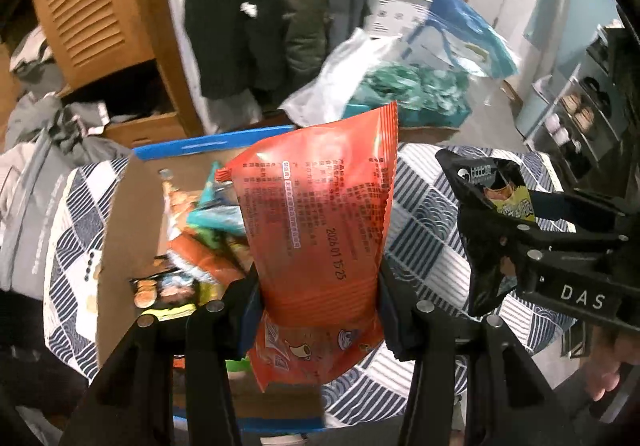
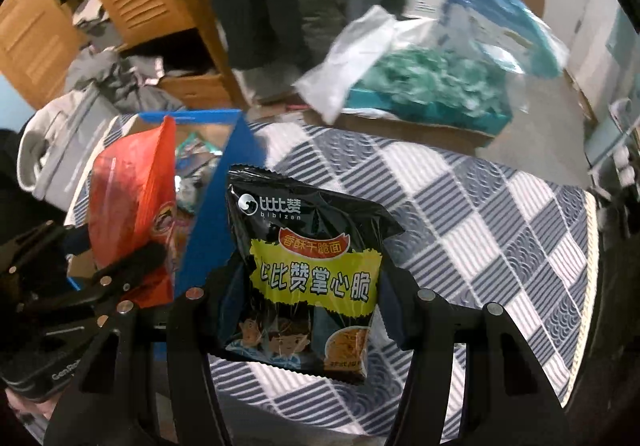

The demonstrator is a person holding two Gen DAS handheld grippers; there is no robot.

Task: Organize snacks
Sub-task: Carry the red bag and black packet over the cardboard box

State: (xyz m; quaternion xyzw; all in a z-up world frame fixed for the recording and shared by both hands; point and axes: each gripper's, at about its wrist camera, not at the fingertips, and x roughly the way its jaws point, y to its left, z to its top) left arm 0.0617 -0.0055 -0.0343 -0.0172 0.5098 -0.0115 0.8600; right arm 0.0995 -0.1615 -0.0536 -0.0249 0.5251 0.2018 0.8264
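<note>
Upright, the orange snack pouch (image 1: 320, 222) shows glossy printed text.

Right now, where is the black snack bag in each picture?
Left wrist view: the black snack bag is at the right edge, seen side-on, held in the right gripper.
Right wrist view: the bag is at centre, facing the camera between the jaws.
Shared landmark: the blue-edged cardboard box of snacks.

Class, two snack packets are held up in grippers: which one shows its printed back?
The orange foil packet in the left gripper; the black noodle-snack packet shows its front.
</note>
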